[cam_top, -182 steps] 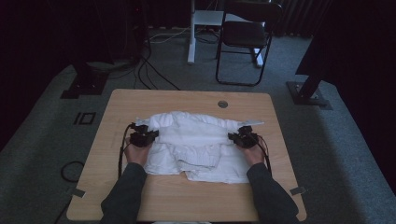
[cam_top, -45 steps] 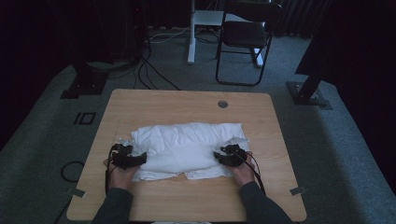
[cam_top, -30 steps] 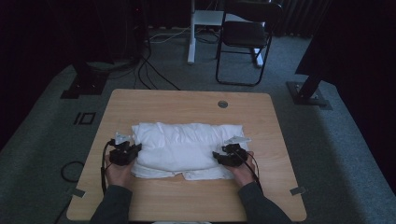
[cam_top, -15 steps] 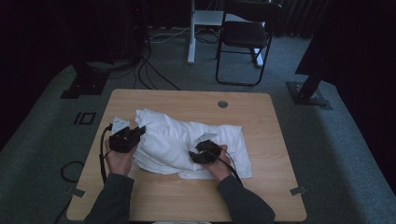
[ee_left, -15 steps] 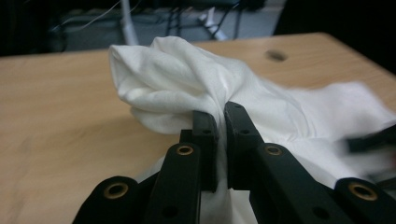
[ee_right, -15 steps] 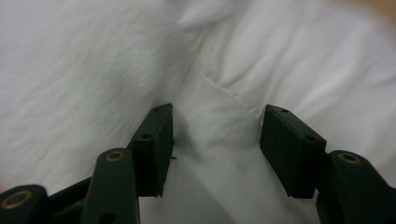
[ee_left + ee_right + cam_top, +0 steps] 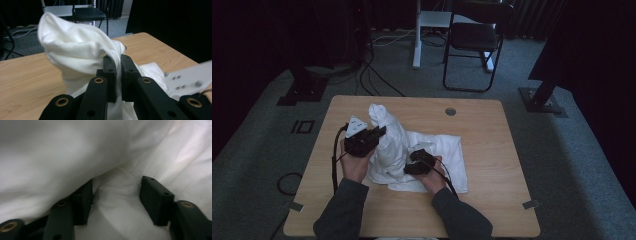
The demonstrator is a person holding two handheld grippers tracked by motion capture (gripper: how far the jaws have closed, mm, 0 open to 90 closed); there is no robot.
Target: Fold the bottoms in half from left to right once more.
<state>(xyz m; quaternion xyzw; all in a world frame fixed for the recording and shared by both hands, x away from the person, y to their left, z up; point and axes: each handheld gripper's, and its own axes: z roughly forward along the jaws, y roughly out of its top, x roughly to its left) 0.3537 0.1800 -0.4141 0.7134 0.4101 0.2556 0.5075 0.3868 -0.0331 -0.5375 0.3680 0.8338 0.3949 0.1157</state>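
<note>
A white cloth [image 7: 447,150] lies on the wooden table [image 7: 497,130], its left end pulled up into a tall peak [image 7: 388,131]. My left gripper [image 7: 379,132] is shut on that raised fold, and in the left gripper view the jaws [image 7: 118,62] pinch the cloth [image 7: 75,47] tightly. My right gripper [image 7: 412,161] lies low on the middle of the cloth, just right of the peak. Its jaws have just been opening. In the right gripper view they [image 7: 116,192] stand apart with loose cloth [image 7: 75,150] bunched between and over them, not pressed.
A round cable hole [image 7: 450,111] sits near the table's far edge. Beyond the table stand a black folding chair [image 7: 474,35], a white post [image 7: 417,35], floor cables [image 7: 377,75] and dark stand bases [image 7: 542,97] at both sides.
The left gripper has lifted the cloth's left end and carried it rightward into a standing peak. The right gripper slid left across the cloth to the middle, and its jaws have spread.
</note>
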